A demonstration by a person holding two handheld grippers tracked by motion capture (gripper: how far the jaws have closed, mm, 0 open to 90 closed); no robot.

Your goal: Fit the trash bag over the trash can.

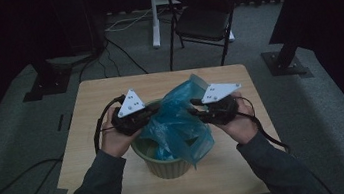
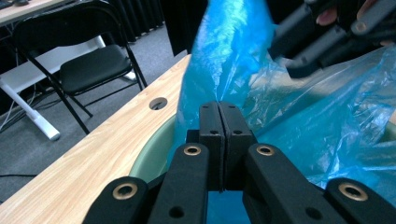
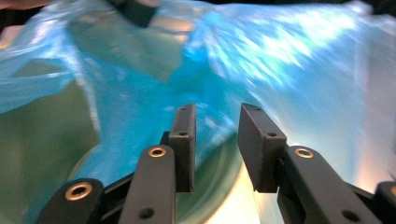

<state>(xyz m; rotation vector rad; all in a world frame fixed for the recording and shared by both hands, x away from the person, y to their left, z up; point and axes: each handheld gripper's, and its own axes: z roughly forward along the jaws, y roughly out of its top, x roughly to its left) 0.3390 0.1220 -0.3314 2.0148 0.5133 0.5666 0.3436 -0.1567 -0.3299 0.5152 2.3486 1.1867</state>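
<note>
Left gripper [image 2: 219,112] pinching blue bag [image 2: 299,126] | right gripper [image 3: 215,116] fingers spread

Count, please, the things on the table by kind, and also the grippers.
Blue plastic bag: 1
Green bin: 1
Grippers: 2, left gripper and right gripper
Total: 4

Hidden and blurred parts
Blue bag [image 3: 280,60] ahead of right claw [image 3: 217,140] blurred; pot [image 1: 166,166] inside hidden under the bag.
</note>
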